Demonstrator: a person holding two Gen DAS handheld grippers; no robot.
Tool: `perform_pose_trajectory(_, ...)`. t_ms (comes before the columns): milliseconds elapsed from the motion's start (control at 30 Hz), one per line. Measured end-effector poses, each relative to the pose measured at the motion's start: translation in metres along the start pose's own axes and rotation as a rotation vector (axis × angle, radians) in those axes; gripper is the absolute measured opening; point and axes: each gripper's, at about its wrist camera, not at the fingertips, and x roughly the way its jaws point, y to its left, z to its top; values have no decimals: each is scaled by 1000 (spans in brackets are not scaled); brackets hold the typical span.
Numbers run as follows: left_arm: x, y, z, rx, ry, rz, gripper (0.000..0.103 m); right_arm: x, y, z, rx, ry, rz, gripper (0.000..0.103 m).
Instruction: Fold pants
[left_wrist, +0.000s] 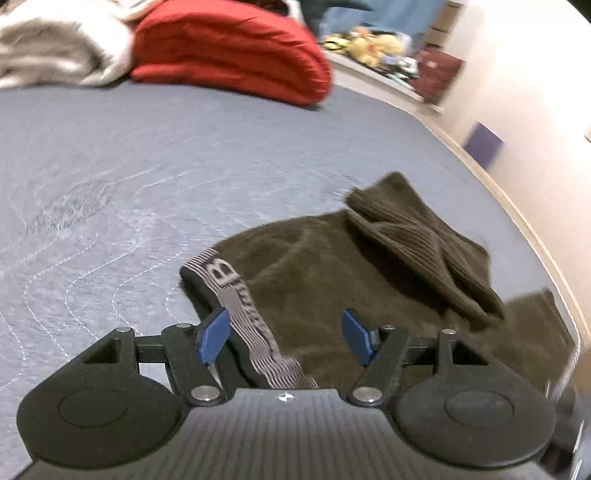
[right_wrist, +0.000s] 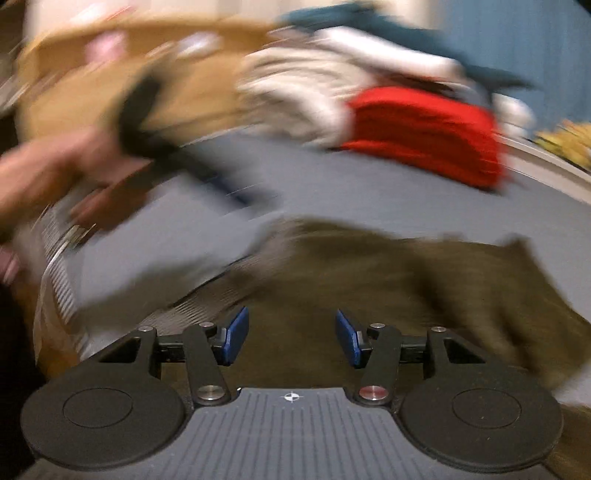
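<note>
Dark olive-brown pants (left_wrist: 332, 269) lie crumpled on the blue-grey quilted bed (left_wrist: 147, 155), ribbed cuffs crossed at the right. Their striped grey waistband (left_wrist: 225, 280), with a large letter B, runs back between the blue fingers of my left gripper (left_wrist: 285, 339). That gripper is open, its jaws wide apart and pressing on nothing. In the blurred right wrist view, my right gripper (right_wrist: 291, 341) hovers open over the same pants (right_wrist: 369, 266), nothing pinched between its pads. A hand (right_wrist: 55, 173) holds the left gripper (right_wrist: 236, 195) at the left there.
A folded red cloth (left_wrist: 236, 48) and a whitish heap (left_wrist: 62, 48) lie at the far end of the bed. A ledge with plush toys (left_wrist: 373, 44) and a pale wall bound the right side. A blurred tan cardboard box (right_wrist: 129, 74) stands behind the hand.
</note>
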Motion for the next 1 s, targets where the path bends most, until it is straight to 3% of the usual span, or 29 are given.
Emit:
perform_pose_trajectory(67, 20, 13, 8, -63, 13, 11, 74, 23, 37, 4, -80, 33, 73, 53)
perform_pose_trajectory(167, 35, 32, 13, -126, 46, 21, 74, 45, 72, -1, -170, 68, 116, 55)
perform_pose_trajectory(267, 56, 44, 14, -148, 68, 84, 74, 47, 82, -16, -212, 105, 154, 55)
perform_pose_trajectory(400, 82, 56, 15, -167, 109, 106, 73, 49, 88, -25, -293, 110, 138, 54)
perform_pose_trajectory(433, 85, 55, 14, -152, 104, 109, 73, 47, 84, -26, -297, 111, 143, 51)
perform_pose_trajectory(533, 89, 49, 18, -93, 88, 122, 59, 51, 81, -26, -331, 103, 149, 34)
perform_pose_trajectory(567, 89, 47, 19, -77, 82, 125, 52, 52, 79, -26, -336, 98, 156, 16)
perform_pose_trajectory(600, 88, 46, 19, -68, 76, 120, 48, 51, 77, -23, -331, 94, 182, 9)
perform_pose_trajectory(667, 83, 46, 16, -65, 63, 99, 35, 59, 76, -22, -313, 95, 224, 8)
perform_pose_trajectory(733, 74, 48, 20, -71, 31, 79, 31, 59, 79, -22, -346, 88, 241, 8)
perform_pose_trajectory(833, 52, 49, 25, -70, -28, 94, 30, 60, 82, -21, -346, 72, 270, 7)
perform_pose_trajectory(1000, 36, 56, 24, -67, -61, 156, 30, 50, 89, -6, -337, -42, 357, 7)
